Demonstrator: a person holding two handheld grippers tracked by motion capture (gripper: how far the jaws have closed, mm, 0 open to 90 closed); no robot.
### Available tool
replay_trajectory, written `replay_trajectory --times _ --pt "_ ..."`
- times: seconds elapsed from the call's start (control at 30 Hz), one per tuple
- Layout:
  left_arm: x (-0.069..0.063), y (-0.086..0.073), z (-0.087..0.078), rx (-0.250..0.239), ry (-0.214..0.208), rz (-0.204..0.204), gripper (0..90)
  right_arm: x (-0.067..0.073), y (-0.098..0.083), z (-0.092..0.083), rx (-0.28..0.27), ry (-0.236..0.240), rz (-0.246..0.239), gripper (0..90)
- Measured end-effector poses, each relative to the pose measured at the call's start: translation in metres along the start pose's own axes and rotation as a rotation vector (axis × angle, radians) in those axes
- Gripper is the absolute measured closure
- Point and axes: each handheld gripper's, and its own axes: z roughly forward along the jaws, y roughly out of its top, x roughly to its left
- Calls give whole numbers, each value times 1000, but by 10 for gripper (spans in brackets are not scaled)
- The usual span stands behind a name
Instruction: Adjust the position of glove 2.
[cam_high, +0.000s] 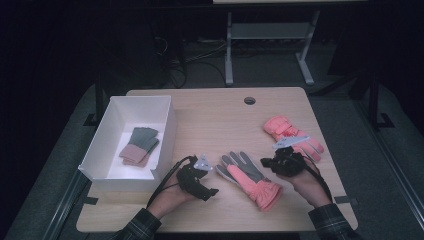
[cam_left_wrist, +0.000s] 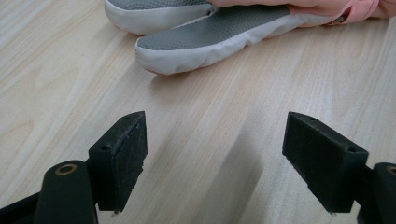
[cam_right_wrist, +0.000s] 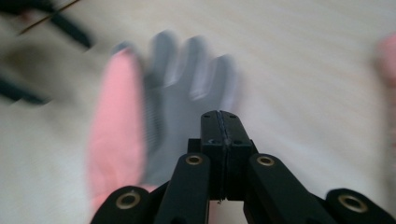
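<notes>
While the left gripper (cam_high: 206, 176) rests low with jaws spread, the right gripper (cam_right_wrist: 219, 122) hovers over the pink-grey glove (cam_high: 248, 177), jaws pressed together.

Both forearms wear dark plaid sleeves, greenish with lighter lines so far as the dim high view lets one judge. The left gripper (cam_high: 199, 179) is black, topped by a small grey three-cornered plate, and a black cable loops from it. The right gripper (cam_high: 286, 161) is black too, with a pale grey plate and a trailing cable. Close up, the jaws are blocky matt black pads on black links with brass-coloured rivets.
</notes>
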Motion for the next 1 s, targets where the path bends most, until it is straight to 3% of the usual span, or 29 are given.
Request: replay_trajectory --times 0.27,0.57,0.8,0.87,1.0 --pt "-3 -5 -2 -7 -1 -12 218 -61 23 12 -50 -130 103 900" --pt "-4 -4 -1 6 4 8 219 -119 47 27 -39 -221 205 900" --pt "-3 -4 -3 6 12 11 219 -155 54 37 -32 -285 273 900" --pt "-2 -4 -3 4 12 8 219 -162 52 40 0 -289 318 900" --pt "-3 -4 -3 8 9 11 219 -173 46 46 26 -311 347 900"
